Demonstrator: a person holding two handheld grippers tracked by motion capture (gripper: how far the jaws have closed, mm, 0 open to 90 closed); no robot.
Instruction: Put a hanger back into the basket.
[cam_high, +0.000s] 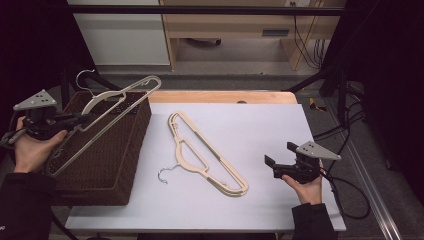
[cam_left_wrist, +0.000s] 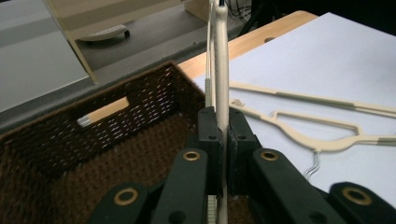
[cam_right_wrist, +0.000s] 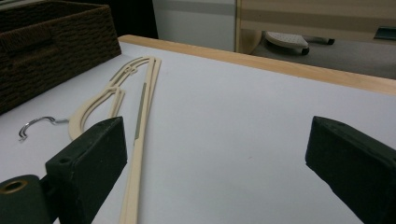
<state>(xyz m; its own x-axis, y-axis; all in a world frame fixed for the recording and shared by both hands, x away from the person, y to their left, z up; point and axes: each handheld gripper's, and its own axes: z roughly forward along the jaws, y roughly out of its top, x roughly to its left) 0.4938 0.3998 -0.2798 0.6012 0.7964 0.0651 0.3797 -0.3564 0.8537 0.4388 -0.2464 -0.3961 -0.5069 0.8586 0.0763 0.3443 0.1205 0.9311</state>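
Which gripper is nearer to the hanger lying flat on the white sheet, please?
Right. The right gripper hovers open just beside the flat hanger; the left gripper is over the wicker basket, clamping another hanger.

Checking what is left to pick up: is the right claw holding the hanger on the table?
No, the right claw stands open and empty, apart from the hanger lying flat on the table.

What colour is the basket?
Dark brown woven wicker; the basket shows best in the left gripper view.
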